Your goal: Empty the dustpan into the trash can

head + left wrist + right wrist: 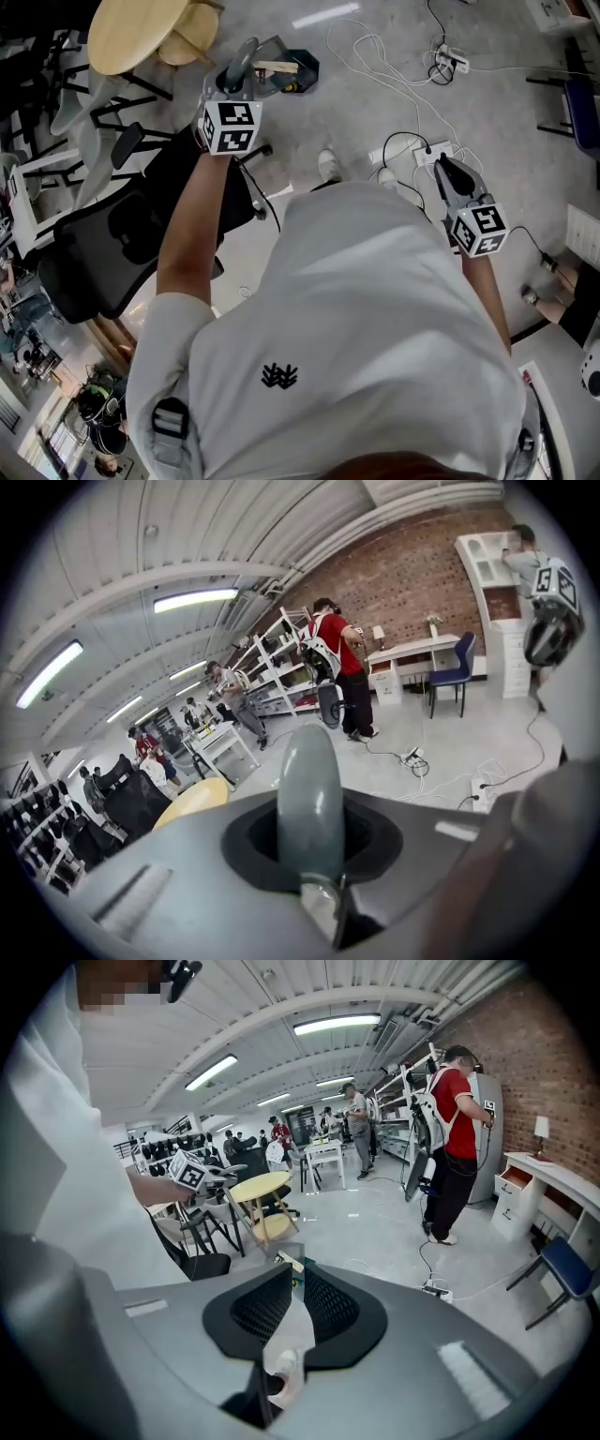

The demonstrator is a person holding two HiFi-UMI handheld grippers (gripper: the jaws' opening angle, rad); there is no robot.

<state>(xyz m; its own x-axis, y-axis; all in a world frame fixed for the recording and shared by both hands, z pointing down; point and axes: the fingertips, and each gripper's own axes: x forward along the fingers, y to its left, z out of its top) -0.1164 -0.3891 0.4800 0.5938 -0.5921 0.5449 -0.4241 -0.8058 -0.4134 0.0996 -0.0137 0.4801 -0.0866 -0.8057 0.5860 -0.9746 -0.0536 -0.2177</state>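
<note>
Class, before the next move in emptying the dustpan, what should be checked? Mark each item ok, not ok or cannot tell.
1. Left gripper shut on the dustpan handle: ok.
2. Right gripper empty, jaws together: ok.
3. Dustpan level, load kept in: cannot tell.
4. Trash can found: cannot tell; the teal container beside the dustpan may be it.
5. Floor safe to step on: not ok, cables lie ahead.
</note>
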